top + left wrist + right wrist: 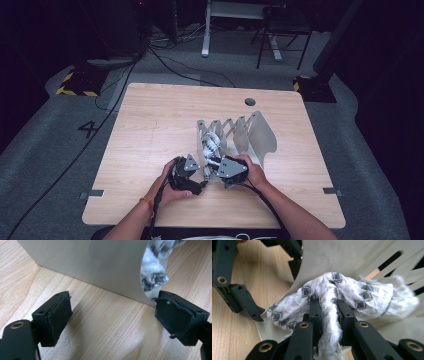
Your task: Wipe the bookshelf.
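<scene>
A: White cloth with a grey diamond print, that's what the right gripper has pinched; its jaws are clamped tight on a bunched fold.

B: And where does the cloth sit?

A: In the rack, in one of the near-left slots, between the pale dividers. Part of it spills out at the near end toward the grippers.

B: So the work is partway?

A: I'd judge so. The cloth is in a slot and gripped (whether it goes in or comes out, I can't tell). It isn't lying neat; it's crumpled, twisted like a rope where the jaws squeeze it.

B: The left gripper?

A: Jaws spread wide, nothing between them, just bare table. It sits near the rack's left wall, with a bit of cloth peeking round the edge.

B: So the left one could steady the rack.

A: Likely.
</scene>
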Action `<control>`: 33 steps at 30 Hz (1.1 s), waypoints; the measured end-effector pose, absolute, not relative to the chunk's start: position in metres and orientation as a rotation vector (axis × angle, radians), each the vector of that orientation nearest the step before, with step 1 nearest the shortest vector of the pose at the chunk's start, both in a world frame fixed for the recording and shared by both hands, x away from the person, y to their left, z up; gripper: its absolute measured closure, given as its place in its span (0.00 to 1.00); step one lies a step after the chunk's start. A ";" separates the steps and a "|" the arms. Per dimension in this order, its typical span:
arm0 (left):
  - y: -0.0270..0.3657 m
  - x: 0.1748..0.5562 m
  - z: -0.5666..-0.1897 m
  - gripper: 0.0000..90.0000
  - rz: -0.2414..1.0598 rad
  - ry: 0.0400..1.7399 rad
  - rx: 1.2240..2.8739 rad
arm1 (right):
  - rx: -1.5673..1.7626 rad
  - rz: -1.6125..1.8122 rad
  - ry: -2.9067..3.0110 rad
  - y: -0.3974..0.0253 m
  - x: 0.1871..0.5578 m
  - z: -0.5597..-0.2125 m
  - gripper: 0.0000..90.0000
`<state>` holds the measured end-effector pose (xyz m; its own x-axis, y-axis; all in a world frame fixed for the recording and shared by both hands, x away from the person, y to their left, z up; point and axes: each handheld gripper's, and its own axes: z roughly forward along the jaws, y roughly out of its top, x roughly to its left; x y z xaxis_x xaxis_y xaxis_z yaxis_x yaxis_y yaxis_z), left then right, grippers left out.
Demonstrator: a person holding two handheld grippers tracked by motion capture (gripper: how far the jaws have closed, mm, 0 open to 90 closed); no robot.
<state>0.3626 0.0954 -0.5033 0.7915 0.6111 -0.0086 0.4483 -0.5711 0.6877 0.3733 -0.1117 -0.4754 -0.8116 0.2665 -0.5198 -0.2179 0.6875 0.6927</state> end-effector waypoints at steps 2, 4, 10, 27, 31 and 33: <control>0.096 0.362 -0.503 0.15 0.296 0.780 2.277 | 0.039 1.070 2.265 -0.115 0.371 -0.470 0.86; 0.095 0.363 -0.503 0.15 0.299 0.781 2.274 | 0.045 1.103 2.231 -0.118 0.368 -0.461 0.86; 0.095 0.363 -0.503 0.15 0.292 0.777 2.277 | 0.041 1.157 2.071 -0.129 0.358 -0.427 0.87; 0.095 0.363 -0.503 0.15 0.292 0.772 2.280 | 0.078 1.052 1.968 -0.148 0.356 -0.404 0.86; 0.095 0.363 -0.503 0.15 0.294 0.768 2.284 | 0.030 1.016 2.008 -0.141 0.355 -0.413 0.86; 0.095 0.363 -0.503 0.15 0.292 0.773 2.278 | 0.025 1.011 2.015 -0.139 0.354 -0.415 0.86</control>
